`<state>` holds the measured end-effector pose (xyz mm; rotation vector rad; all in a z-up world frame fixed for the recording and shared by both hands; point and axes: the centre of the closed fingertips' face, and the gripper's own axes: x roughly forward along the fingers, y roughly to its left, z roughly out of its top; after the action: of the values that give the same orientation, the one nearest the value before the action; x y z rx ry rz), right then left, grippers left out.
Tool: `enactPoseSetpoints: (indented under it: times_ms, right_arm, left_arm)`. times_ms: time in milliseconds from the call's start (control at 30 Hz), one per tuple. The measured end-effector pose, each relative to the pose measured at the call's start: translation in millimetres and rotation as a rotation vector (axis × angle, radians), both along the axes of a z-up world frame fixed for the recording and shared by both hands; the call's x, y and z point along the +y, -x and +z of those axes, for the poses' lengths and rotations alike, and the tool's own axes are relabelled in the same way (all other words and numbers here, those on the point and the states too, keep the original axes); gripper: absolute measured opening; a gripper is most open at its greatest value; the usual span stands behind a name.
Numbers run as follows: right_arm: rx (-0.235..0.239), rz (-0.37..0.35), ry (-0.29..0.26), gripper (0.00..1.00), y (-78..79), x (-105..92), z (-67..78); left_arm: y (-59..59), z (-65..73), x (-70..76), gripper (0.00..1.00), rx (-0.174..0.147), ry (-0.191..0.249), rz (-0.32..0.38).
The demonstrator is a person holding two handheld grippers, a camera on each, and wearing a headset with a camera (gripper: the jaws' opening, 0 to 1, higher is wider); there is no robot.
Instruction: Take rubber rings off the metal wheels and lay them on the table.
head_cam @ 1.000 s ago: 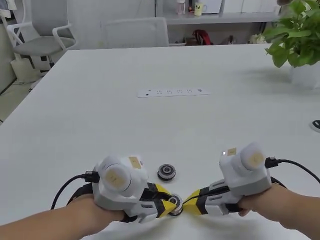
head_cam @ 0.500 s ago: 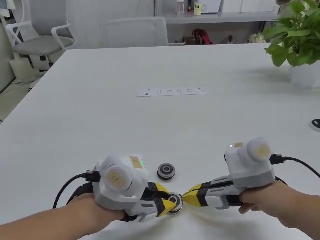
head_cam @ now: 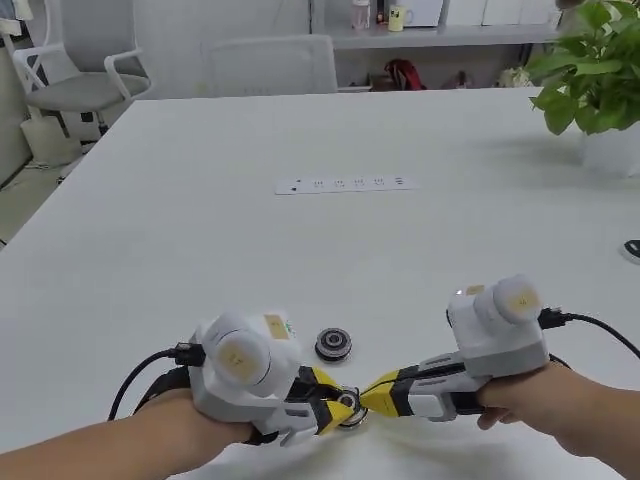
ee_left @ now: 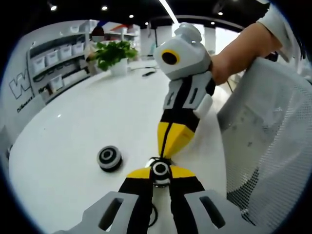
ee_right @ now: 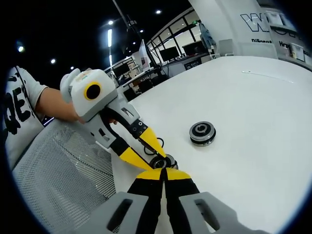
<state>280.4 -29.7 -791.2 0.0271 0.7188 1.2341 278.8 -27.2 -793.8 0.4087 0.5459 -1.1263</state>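
Observation:
A small metal wheel [head_cam: 347,405] with a black rubber ring is held just above the white table's [head_cam: 330,250] near edge, with my left gripper [head_cam: 338,410] shut on it. In the left gripper view the wheel [ee_left: 160,169] sits between the yellow tips. My right gripper [head_cam: 364,398] comes in from the right with its jaws shut, pinching the ring at the wheel's rim [ee_right: 160,162]. A second wheel [head_cam: 333,343] with its ring on lies flat on the table just beyond, also seen as the second wheel [ee_left: 109,157] and the second wheel [ee_right: 202,131].
A flush socket strip [head_cam: 345,184] lies mid-table. A potted plant [head_cam: 590,75] stands at the far right. Chairs [head_cam: 270,65] stand behind the far edge. A mesh chair [ee_left: 263,141] is close to the near edge.
The right gripper has rolled and its body has risen, and its tips have moved left onto the wheel's rim. The left gripper still holds the wheel, shifted slightly.

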Motion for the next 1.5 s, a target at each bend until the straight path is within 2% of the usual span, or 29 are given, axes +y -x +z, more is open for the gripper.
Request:
enactPoseSetpoints:
  times_ms: [67, 133, 667, 1067, 1233, 1500]
  right_arm:
    - [0.002, 0.002, -0.003, 0.0, 0.7, 0.5, 0.2]
    - [-0.021, 0.019, 0.005, 0.0, 1.6, 1.8, 1.0]
    - [-0.049, 0.039, 0.014, 0.0, 2.7, 1.8, 3.6]
    - [-0.042, 0.045, 0.0, 0.0, 4.4, 4.1, 5.8]
    - [-0.032, 0.062, -0.041, 0.0, 8.3, 9.7, 13.1]
    - [-0.046, 0.043, -0.027, 0.0, 4.0, 4.5, 9.7]
  left_arm:
    - [0.0, 0.0, -0.2, 0.12, 0.0, 0.0, 0.0]
    - [0.2, 0.1, -0.2, 0.12, 0.0, -0.001, 0.0]
    - [0.5, 0.0, 0.1, 0.12, 0.002, 0.001, 0.003]
    - [1.1, 0.4, -0.1, 0.12, 0.002, 0.003, 0.002]
    - [1.0, 0.2, -0.3, 0.12, 0.002, 0.004, 0.003]
    - [0.6, 0.3, -0.5, 0.12, 0.001, 0.007, 0.004]
